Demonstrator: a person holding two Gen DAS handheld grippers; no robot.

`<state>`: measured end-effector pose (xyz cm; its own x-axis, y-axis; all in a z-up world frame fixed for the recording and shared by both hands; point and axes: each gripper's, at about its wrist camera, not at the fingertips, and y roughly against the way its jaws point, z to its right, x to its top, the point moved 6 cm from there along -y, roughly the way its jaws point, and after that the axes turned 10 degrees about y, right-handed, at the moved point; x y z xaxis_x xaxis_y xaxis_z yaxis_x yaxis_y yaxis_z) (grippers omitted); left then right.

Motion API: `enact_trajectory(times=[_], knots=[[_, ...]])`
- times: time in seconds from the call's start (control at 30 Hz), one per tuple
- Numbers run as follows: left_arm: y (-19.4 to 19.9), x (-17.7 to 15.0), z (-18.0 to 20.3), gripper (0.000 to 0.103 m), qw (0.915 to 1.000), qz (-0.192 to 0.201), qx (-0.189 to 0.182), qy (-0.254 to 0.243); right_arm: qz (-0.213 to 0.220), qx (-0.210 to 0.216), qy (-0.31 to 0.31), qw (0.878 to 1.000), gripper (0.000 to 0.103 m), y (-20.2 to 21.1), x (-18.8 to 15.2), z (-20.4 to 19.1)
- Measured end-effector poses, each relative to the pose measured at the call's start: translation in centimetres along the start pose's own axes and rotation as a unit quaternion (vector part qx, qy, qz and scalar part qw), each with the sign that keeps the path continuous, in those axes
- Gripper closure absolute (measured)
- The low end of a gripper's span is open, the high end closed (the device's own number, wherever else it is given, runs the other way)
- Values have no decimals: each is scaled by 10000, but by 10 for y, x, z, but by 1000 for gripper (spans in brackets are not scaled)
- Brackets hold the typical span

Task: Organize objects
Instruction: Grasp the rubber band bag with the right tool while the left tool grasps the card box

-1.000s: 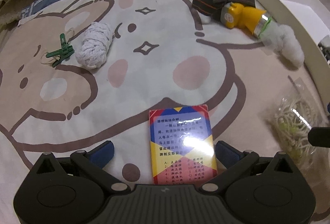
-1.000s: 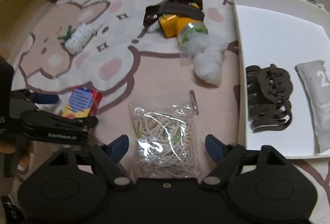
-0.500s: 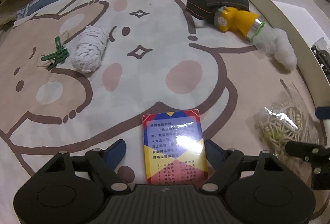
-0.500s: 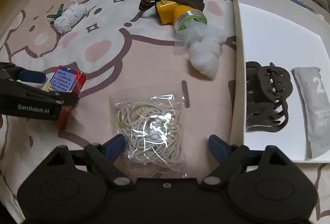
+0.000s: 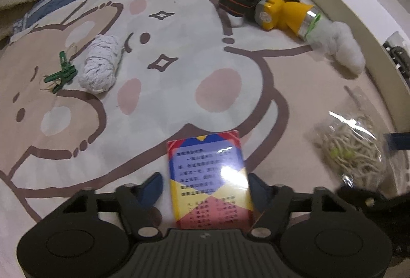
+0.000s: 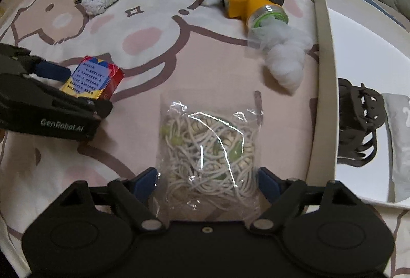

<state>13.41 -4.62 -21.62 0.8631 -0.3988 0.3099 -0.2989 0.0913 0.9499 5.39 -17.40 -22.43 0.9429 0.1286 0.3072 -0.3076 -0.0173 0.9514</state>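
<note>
A red, blue and yellow card box lies on the cartoon bedsheet between the fingers of my left gripper. Its jaws are closing. The right pad sits at the box's edge and a thin gap shows at the left pad. The right wrist view shows the same box in the left gripper. A clear bag of white cords lies between the fingers of my right gripper. Those jaws are closing too, with the pads just outside the bag's edges.
A white tray at the right holds a dark hair claw and a grey pouch. A yellow headlamp and white cotton lie further back. A white rope bundle and a green clip lie at the left.
The left jaws have narrowed from wide apart to close around the card box. The right gripper has sunk lower over the bag of cords and rolled a little.
</note>
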Motion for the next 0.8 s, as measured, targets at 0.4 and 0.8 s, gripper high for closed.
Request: enact_trajectory(times=[0.4,0.8], knots=[[32,15,-11,40,9967,519,-199,595,811,-158,-451,9956,37,37,15,17],[79,32,-18,40,9816,1578,-338,1025,1774,-342,-843,9799,37,80,27,39]])
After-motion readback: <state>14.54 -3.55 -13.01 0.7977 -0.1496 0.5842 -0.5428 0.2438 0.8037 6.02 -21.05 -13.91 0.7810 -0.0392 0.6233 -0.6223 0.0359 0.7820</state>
